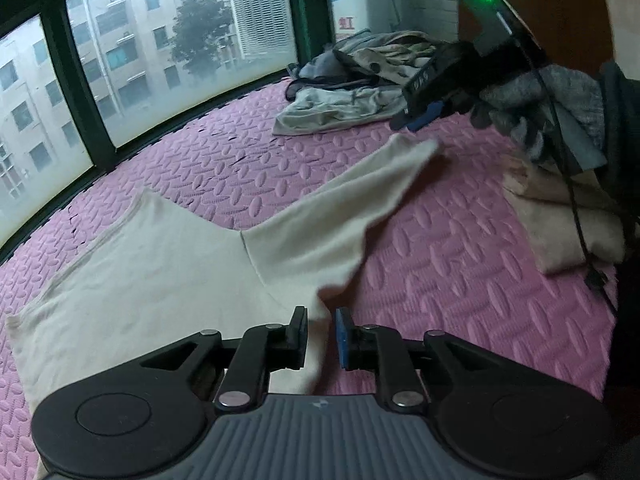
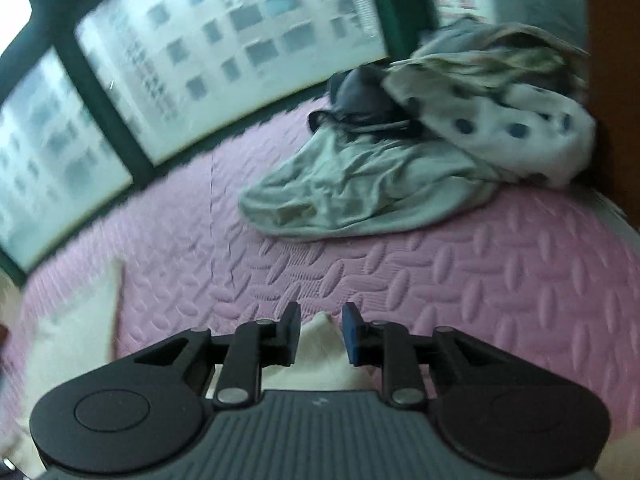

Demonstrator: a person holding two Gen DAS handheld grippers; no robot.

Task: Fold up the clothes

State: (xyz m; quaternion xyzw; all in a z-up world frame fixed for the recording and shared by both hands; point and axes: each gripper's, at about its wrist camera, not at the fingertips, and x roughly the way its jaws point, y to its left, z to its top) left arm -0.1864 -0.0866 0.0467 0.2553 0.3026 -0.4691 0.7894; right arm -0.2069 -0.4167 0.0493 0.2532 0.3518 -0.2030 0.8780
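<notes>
i'm mid-fold on the cream shirt (image 1: 160, 280). left claw (image 1: 322, 336) part open, empty, hem between its tips; right claw (image 2: 320, 334) same w/ sleeve tip. next: pinch, carry sleeve toward 9 o'clock.

A pink foam mat (image 1: 460, 248) with an embossed pattern carries everything. A cream shirt (image 1: 168, 280) lies spread flat on it, one sleeve stretched out. A heap of crumpled clothes (image 2: 420, 152) sits near the window, and a folded beige garment (image 1: 568, 220) lies at the right edge.
</notes>
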